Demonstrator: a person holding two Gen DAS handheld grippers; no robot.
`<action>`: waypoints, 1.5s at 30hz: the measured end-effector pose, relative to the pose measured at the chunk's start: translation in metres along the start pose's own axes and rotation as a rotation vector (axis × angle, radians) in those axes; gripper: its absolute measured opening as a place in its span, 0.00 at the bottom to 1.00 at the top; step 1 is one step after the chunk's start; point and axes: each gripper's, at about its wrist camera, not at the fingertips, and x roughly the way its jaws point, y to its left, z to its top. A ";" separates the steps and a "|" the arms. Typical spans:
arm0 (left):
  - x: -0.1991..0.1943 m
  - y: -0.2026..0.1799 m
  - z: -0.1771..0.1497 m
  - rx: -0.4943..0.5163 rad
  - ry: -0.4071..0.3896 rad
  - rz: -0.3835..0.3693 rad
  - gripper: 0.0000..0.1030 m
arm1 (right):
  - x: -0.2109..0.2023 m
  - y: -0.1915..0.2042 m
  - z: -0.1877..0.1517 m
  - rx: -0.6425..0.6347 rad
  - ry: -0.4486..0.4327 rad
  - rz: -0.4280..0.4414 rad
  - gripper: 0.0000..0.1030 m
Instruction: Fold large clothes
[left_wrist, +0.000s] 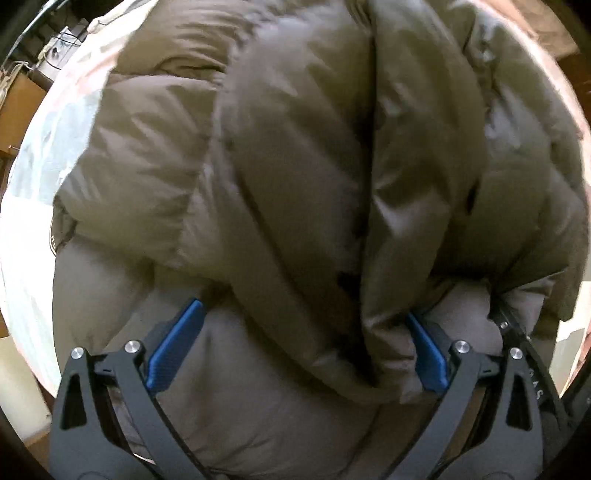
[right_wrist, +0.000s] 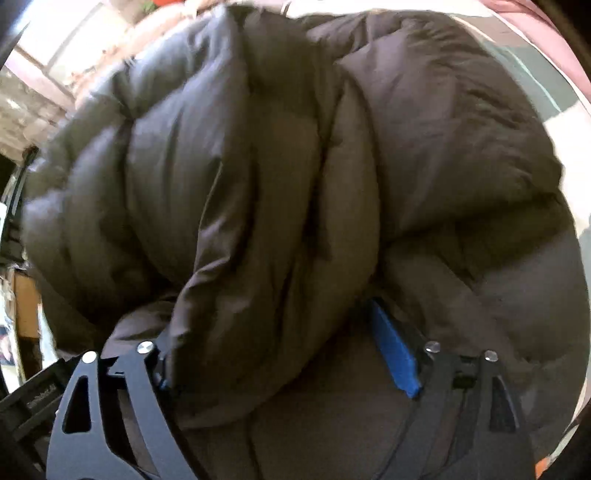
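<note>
A large brown-olive puffer jacket (left_wrist: 280, 155) fills the left wrist view, bunched in thick quilted folds. My left gripper (left_wrist: 306, 314) has its blue pads (left_wrist: 177, 343) spread wide, with a thick fold of the jacket bulging between them. The same jacket (right_wrist: 258, 177) fills the right wrist view. My right gripper (right_wrist: 273, 332) is also wide apart; its right blue pad (right_wrist: 395, 354) shows, while jacket fabric covers most of the left pad. A fold lies between the fingers.
A pale checked bed cover (left_wrist: 48, 140) lies under the jacket, also showing at the right (right_wrist: 546, 77). Cardboard boxes (left_wrist: 18, 99) and clutter stand beyond the left edge. A window (right_wrist: 55, 48) is at the upper left.
</note>
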 end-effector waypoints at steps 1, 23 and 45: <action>-0.002 -0.003 0.003 0.008 0.002 0.011 0.98 | 0.003 0.003 0.005 -0.017 0.020 -0.006 0.85; -0.023 0.185 -0.085 -0.211 0.071 -0.116 0.98 | -0.121 -0.128 -0.056 0.145 -0.027 -0.037 0.86; 0.027 0.223 -0.101 -0.233 0.258 -0.436 0.14 | -0.072 -0.222 -0.104 0.383 0.207 0.326 0.16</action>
